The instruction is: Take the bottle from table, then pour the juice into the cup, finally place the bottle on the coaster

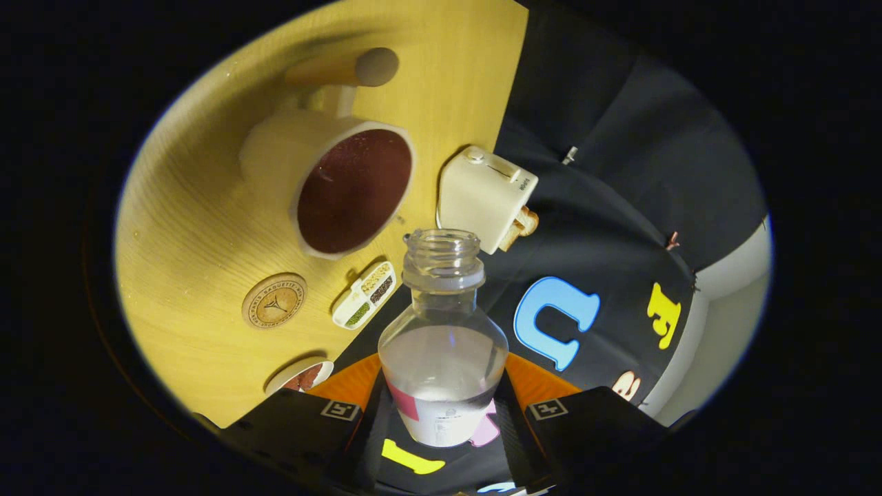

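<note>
While the view is rolled steeply to one side, the pale yellow wooden table [200,207] takes up the largest share of it, its grain running in long curves and its straight far edge meeting the black cloth wall of the booth. On that table stands the large cream-white ceramic cup [324,172], wide-mouthed and with a handle on its far side, its inside dark reddish-brown; whether that is liquid or glaze I cannot tell. Beyond the cup lies a pale wooden cylinder with a rounded grey end [348,69]. At the table's edge, just beside the cup, sits a cream-white boxy toaster [482,196] with a slice of toast poking from it. The clear plastic bottle [441,344], uncapped, is held in the air between the gripper [441,413] fingers, both of which press against its lower body, so the claw is clamped on it. Its open neck points toward the cup's rim, near it but apart from it. Clear liquid fills the bottle's lower half, its surface lying across the wide part of the body. Near the fingers, a small white bowl with brownish contents [303,375] peeks at the table's edge. A white oblong tray of small compartments [365,295] lies between cup and bottle. The round tan wooden coaster [274,301] with an engraved emblem lies flat beside that tray, bare.
</note>
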A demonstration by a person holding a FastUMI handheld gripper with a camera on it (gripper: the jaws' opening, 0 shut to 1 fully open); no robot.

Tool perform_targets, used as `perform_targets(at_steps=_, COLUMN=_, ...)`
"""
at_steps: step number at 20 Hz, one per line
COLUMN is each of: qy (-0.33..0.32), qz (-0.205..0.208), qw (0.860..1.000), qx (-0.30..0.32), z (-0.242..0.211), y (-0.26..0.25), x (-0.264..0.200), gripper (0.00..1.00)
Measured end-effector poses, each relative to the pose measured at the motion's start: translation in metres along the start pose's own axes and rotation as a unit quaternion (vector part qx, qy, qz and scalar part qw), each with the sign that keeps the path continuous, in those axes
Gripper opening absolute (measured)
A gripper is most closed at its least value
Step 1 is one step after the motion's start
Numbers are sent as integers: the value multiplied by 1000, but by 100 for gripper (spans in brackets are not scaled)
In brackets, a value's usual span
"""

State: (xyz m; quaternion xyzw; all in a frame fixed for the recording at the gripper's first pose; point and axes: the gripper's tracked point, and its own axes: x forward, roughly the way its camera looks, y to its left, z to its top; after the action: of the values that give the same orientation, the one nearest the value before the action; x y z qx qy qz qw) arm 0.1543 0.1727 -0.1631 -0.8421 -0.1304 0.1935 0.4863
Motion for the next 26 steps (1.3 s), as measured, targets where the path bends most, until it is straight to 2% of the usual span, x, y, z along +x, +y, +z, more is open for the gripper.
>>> perform_targets(at_steps=3, qy=18, qz=-14, qw=993, qx=113, z=-24, y=-14, x=1, gripper=73)
perform_targets(at_steps=5, qy=31, qz=-29, qw=981, qx=188, z=-48, y=-29, x=-1, gripper=73)
perform_targets(at_steps=6, qy=38, qz=-33, qw=971, qx=232, z=-56, y=-35, x=1, gripper=73)
perform_targets(at_steps=8, qy=51, qz=-22, qw=941, qx=334, z=-76, y=-35, x=3, gripper=73)
perform_targets(at_steps=13, qy=69, qz=-12, qw=837, qx=542, z=-119, y=-33, x=4, gripper=73)
perform_targets(at_steps=16, qy=46, qz=21, qw=771, qx=635, z=-110, y=-21, x=14, gripper=74)
perform_targets(at_steps=17, qy=46, qz=34, qw=743, qx=667, z=-106, y=-11, x=16, gripper=73)
perform_targets(at_steps=19, qy=33, qz=36, qw=682, qx=730, z=-97, y=-4, x=21, gripper=74)
perform_targets(at_steps=20, qy=26, qz=35, qw=651, qx=758, z=-91, y=1, x=27, gripper=74)
perform_targets(at_steps=22, qy=10, qz=29, qw=607, qx=794, z=-83, y=10, x=35, gripper=74)
perform_targets(at_steps=26, qy=24, qz=32, qw=521, qx=853, z=-72, y=55, x=56, gripper=74)
